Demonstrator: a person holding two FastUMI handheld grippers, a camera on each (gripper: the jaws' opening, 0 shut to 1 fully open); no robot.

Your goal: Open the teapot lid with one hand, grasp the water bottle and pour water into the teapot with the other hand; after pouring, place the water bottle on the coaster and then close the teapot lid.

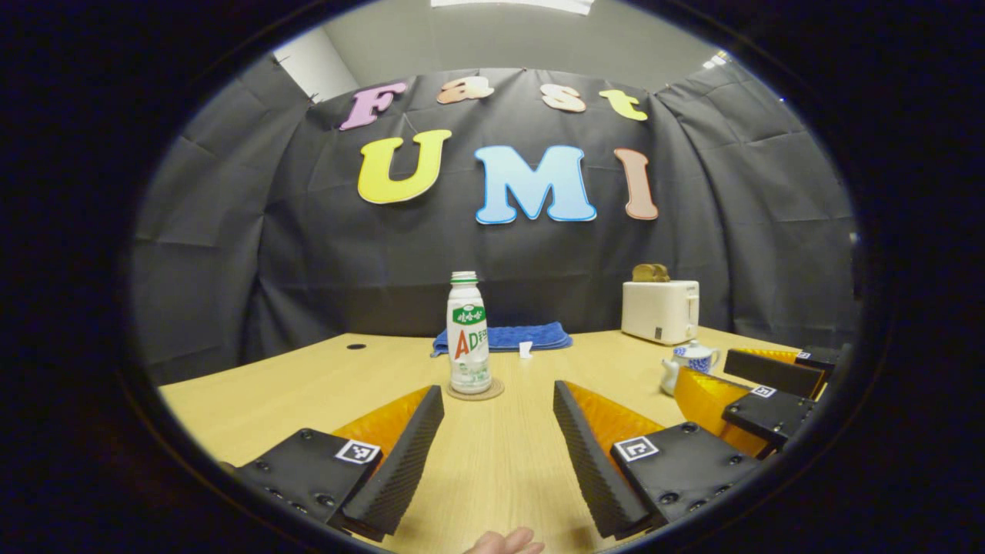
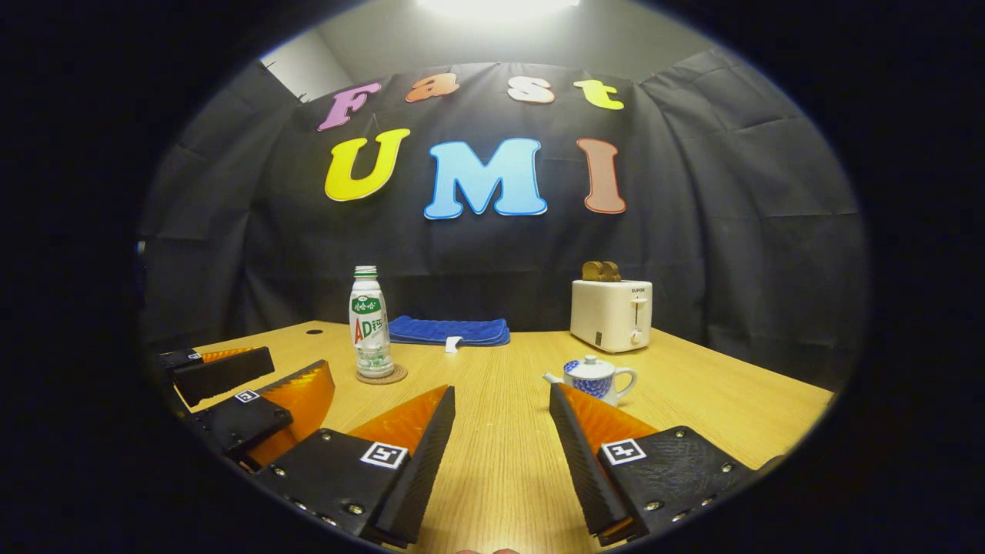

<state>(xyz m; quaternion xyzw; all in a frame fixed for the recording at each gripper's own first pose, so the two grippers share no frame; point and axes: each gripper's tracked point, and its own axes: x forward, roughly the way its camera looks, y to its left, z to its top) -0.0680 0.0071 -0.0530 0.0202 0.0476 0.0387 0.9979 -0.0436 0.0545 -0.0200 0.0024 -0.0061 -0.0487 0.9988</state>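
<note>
In the left gripper view, the right tool (image 1: pixel 739 385) is covering the near side of the teapot (image 1: pixel 692 362), leaving its lid and spout showing. A hand (image 1: pixel 504 543) is being cut off by the bottom edge. The cloth (image 1: pixel 512 337) is lying partly behind the bottle (image 1: pixel 469 335).

In the right gripper view, the right tool (image 2: pixel 500 408) is hiding the teapot's (image 2: pixel 596 377) lower body. The left tool (image 2: pixel 231 392) is running off the left edge. The small white tag (image 2: pixel 452 344) by the cloth (image 2: pixel 450 329) is too small to identify.

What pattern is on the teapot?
The teapot is white with a blue pattern on its body, seen best in the right gripper view.
</note>
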